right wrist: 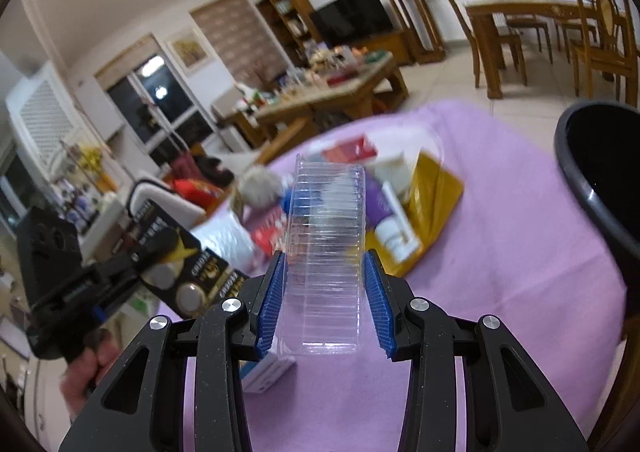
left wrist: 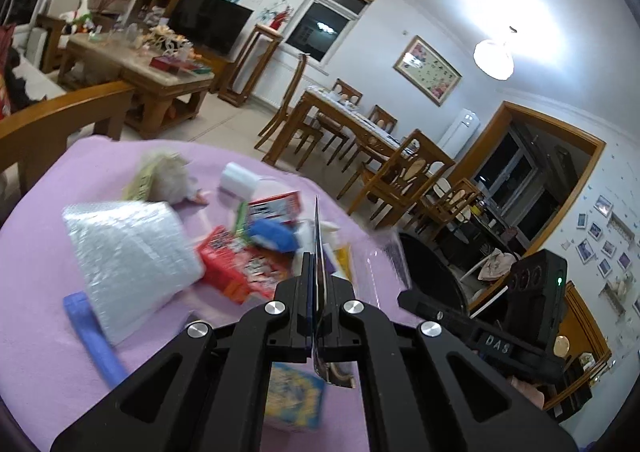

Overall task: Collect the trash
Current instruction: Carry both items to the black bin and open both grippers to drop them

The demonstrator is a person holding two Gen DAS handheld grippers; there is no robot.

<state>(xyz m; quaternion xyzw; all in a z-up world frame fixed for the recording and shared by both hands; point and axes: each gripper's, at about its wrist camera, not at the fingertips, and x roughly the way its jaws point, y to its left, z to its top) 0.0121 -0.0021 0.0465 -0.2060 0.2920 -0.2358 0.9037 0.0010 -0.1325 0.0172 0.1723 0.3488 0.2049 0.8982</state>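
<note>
1. Left wrist view: the left gripper [left wrist: 318, 272] is clamped flat on a thin dark card pack [left wrist: 319, 236], lifted above the pink cloth [left wrist: 36, 252]. In my judgement, keep that pinch firm until it is over the black bin [left wrist: 434, 272]; the pack shows edge-on only.
2. Right wrist view: the right gripper [right wrist: 326, 288] squeezes a clear plastic box [right wrist: 326, 232]; carry it level to the bin [right wrist: 592, 171], which is cut off at the edge. The litter behind is blurred.

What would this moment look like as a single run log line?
left gripper: shut on flat black card package | right gripper: shut on clear ribbed plastic container | black bin: beside purple-covered table
</note>
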